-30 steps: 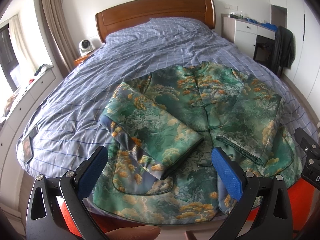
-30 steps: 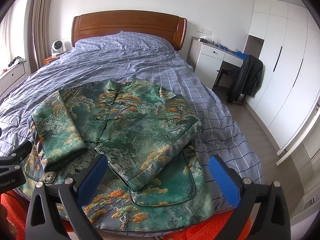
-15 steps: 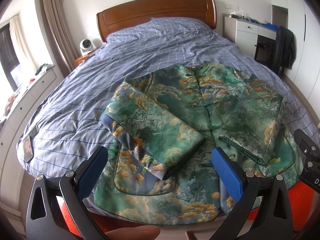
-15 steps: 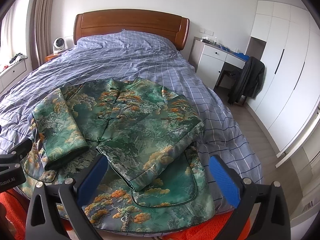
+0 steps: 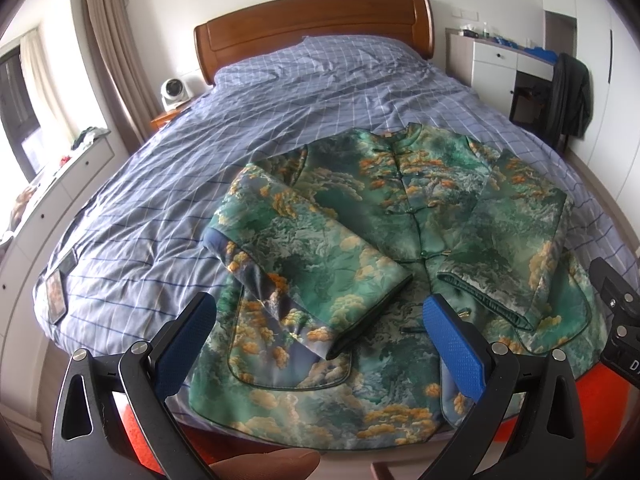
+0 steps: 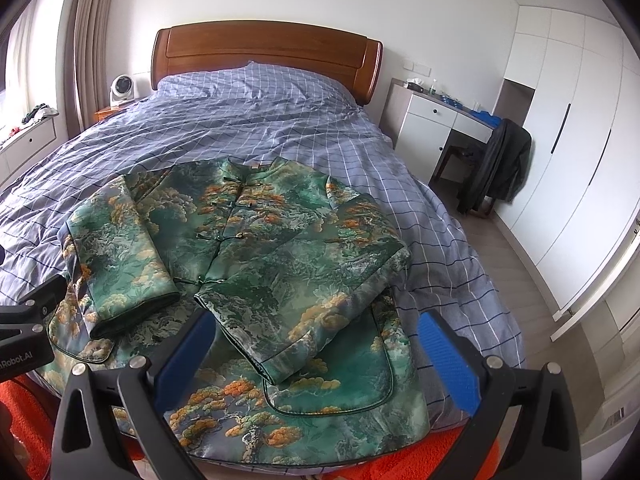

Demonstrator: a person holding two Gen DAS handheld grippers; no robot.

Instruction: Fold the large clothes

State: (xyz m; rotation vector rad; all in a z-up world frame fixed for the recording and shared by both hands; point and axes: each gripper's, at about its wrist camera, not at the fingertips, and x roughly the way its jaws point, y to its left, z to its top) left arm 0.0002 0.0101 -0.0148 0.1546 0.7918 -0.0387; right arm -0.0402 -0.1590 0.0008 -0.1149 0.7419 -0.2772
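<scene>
On the bed (image 5: 168, 200): jacket (image 5: 404, 264) sleeves folded | both tools (image 5: 320, 344) (image 6: 316, 360) apart, empty | fingertip (image 5: 266, 466) only left view

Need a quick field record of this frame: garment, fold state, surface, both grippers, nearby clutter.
garment: green brocade jacket, front up, collar toward headboard
fold state: left sleeve and right sleeve folded in over the body; hem not yet folded
surface: blue checked duvet
left gripper: open, holds nothing, above hem
right gripper: open, holds nothing, above hem
clutter: dark coat on chair; small fan on nightstand
</scene>
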